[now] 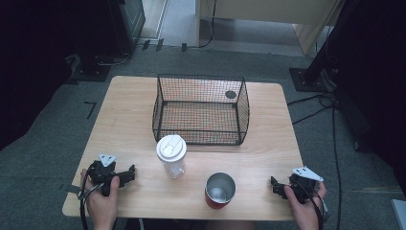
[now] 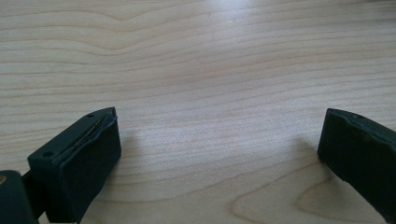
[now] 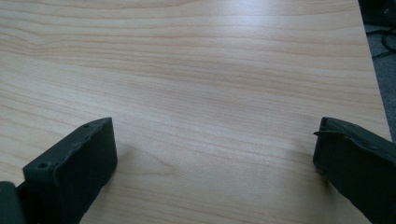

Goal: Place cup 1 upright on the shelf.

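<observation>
the left claw (image 1: 128, 175) rests low on the pale wooden tabletop (image 1: 268, 143) near its front left corner, held in a hand (image 1: 101, 203) that comes in from below; its two black jaws stand wide apart with nothing between them, and the left gripper view has bare wood grain in the gap. the right claw (image 1: 274, 186) sits near the front right corner in the other hand (image 1: 306, 211), its jaws likewise spread wide and gripping nothing, with plain wood and the tabletop's edge beyond them in the right gripper view. between the two claws, a little closer to the right one and near the front edge, stands an open red metal cup with a shiny steel inside (image 1: 220, 189), upright and apart from both claws. just beyond the left claw's tips, toward the middle, stands a clear plastic tumbler with a white lid (image 1: 171, 155), upright, near the cup but not touching it. farther away from both claws, past the tumbler, a black wire mesh basket (image 1: 201, 81) sits on the tabletop with its near side just behind the tumbler's lid.
</observation>
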Available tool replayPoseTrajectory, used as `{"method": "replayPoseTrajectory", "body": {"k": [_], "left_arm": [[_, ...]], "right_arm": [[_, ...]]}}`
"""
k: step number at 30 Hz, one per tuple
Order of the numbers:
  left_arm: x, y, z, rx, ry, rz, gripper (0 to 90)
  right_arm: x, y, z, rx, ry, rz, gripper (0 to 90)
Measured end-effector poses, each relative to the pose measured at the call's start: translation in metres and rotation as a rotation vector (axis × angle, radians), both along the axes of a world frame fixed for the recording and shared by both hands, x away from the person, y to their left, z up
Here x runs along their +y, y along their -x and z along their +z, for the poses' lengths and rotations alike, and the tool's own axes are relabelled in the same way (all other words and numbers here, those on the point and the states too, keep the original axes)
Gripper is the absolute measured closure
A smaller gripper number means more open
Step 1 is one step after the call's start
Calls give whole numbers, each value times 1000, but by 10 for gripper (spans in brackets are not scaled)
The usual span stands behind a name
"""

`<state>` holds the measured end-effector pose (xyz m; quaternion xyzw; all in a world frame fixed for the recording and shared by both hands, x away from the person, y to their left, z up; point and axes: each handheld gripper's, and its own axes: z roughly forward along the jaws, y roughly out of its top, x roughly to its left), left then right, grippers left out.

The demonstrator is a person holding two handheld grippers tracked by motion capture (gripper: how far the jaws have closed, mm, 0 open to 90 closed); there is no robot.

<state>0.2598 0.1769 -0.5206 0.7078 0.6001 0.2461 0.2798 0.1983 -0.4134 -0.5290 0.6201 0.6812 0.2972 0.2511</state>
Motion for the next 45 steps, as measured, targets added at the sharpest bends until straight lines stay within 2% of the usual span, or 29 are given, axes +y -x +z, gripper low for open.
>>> {"method": "replayPoseTrajectory", "body": {"k": [5,10,12,16,28,35,41,45], "left_arm": [[-1,0,0,-2,0,2,0],[-1,0,0,-1,0,2,0],[-1,0,0,-1,0,2,0],[-1,0,0,-1,0,2,0],[-1,0,0,-1,0,2,0],[-1,0,0,-1,0,2,0],[-1,0,0,-1,0,2,0],[-1,0,0,-1,0,2,0]], "right_arm": [[7,2,2,-16,-4,16,59],[15,5,8,-32,-14,35,55],[21,8,16,-60,-32,66,49],[27,11,22,-75,-44,89,40],[64,29,39,-130,-49,245,24],[81,35,43,-135,-53,322,15],[92,40,47,-148,-90,387,4],[101,45,51,-164,-87,473,1]]}}
